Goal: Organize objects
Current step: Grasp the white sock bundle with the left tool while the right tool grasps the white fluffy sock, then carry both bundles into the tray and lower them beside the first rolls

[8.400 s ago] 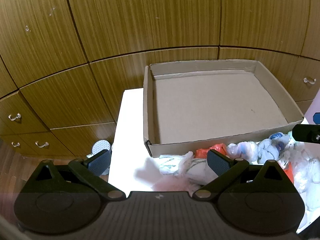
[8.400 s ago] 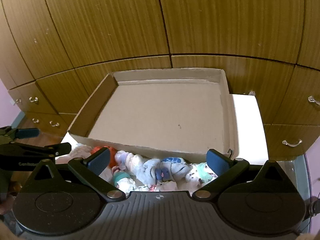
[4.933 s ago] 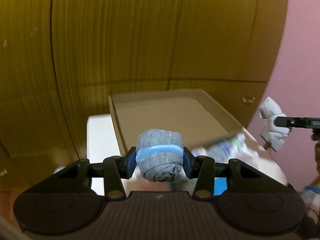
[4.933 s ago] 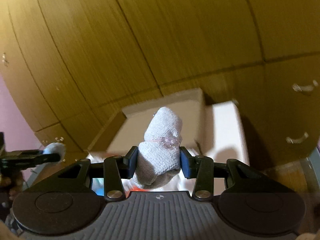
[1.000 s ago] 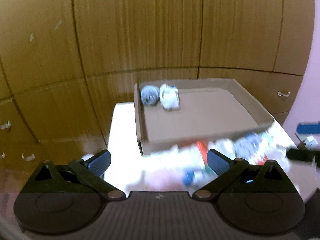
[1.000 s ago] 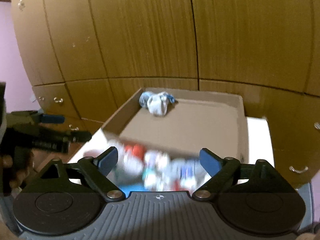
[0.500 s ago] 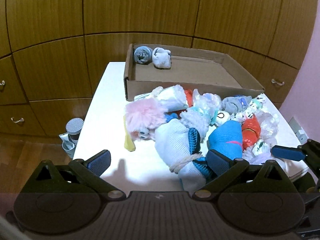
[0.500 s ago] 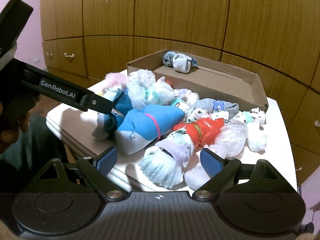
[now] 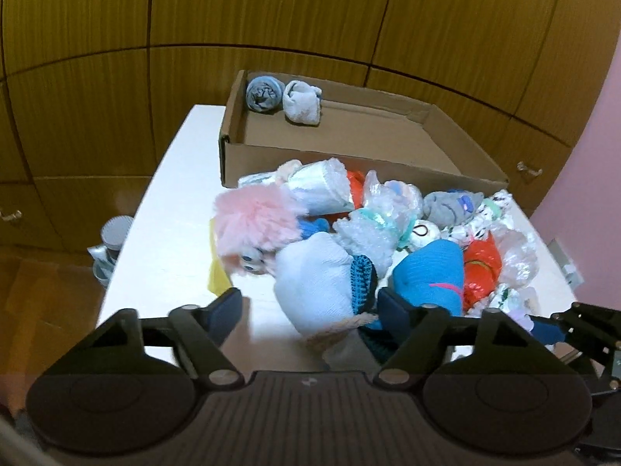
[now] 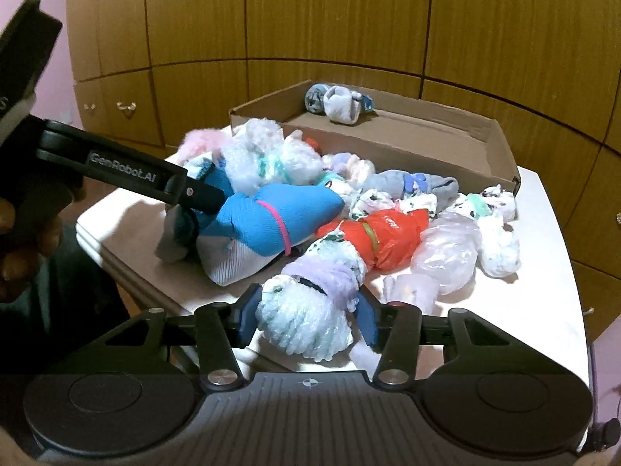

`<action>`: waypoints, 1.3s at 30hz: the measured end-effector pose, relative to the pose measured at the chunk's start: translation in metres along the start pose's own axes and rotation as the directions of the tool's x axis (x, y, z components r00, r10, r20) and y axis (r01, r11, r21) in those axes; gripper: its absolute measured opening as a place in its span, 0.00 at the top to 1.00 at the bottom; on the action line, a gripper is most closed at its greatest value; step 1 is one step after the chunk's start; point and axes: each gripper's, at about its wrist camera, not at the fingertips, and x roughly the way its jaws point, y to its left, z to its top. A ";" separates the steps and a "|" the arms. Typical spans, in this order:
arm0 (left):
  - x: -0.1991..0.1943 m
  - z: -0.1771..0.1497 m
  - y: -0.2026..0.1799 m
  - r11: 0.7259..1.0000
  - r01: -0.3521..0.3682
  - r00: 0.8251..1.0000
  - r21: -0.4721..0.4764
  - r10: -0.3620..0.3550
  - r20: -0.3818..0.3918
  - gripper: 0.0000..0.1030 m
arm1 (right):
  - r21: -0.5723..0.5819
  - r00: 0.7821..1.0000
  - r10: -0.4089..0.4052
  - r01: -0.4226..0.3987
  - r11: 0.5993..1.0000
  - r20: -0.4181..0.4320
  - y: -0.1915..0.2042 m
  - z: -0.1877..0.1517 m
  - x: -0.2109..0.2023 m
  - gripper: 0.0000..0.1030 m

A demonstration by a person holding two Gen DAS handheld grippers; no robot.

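A pile of rolled sock bundles lies on the white table (image 9: 170,233) in front of a cardboard box (image 9: 388,163). In the box's far left corner sit a grey-blue roll (image 9: 264,93) and a white roll (image 9: 302,106). My left gripper (image 9: 310,305) is closing around a pale blue sock bundle with a dark teal cuff (image 9: 314,283); the right pad touches the cuff, while a gap shows at the left pad. My right gripper (image 10: 308,320) is closing too, and both pads press on a fuzzy pale green bundle with a lilac band (image 10: 306,310).
A bright blue bundle (image 10: 271,221), a red bundle (image 10: 384,233) and a pink fluffy one (image 9: 252,221) crowd the pile. Wooden cabinets with drawer handles stand behind. A grey-lidded cup (image 9: 112,233) sits on the floor at left. A person's hand (image 10: 15,240) holds the left gripper.
Both grippers came down from the box to the pile. Their jaws then narrowed, the right one onto the fuzzy bundle and the left one around the pale blue bundle.
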 end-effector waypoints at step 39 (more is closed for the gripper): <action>-0.056 0.106 -0.015 0.977 -0.035 0.982 0.212 -0.006 0.190 0.55 | 0.053 0.979 0.068 -0.079 0.995 0.191 -0.059 0.083 -0.045 0.46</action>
